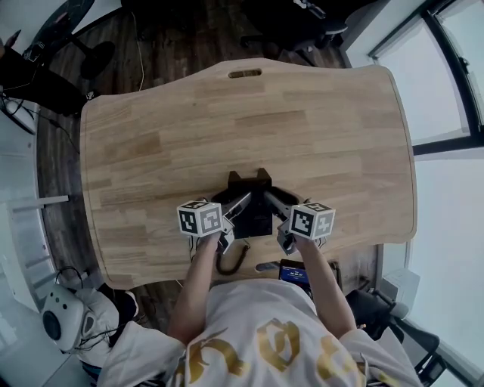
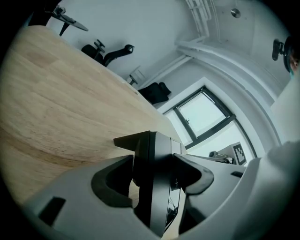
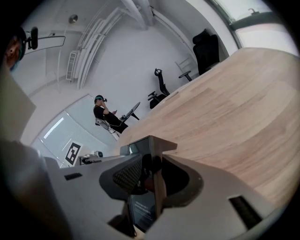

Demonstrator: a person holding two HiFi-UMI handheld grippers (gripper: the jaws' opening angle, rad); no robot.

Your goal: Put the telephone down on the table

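A black desk telephone [image 1: 253, 202] sits on the wooden table [image 1: 249, 121] close to its front edge, with its coiled cord [image 1: 231, 261] hanging over that edge. My left gripper [image 1: 236, 205] holds its left side and my right gripper [image 1: 274, 202] its right side. In the left gripper view the telephone's body [image 2: 157, 187] fills the gap between both jaw tips, which touch it. In the right gripper view a thin upright edge of the telephone [image 3: 157, 183] stands between the jaws, which lie against it.
The tabletop has a cable slot [image 1: 244, 73] at its far edge. Office chairs [image 1: 299, 23] stand beyond it and windows [image 1: 454, 68] run along the right. A white device [image 1: 59, 317] lies on the floor at the left. A person [image 3: 105, 115] stands far off.
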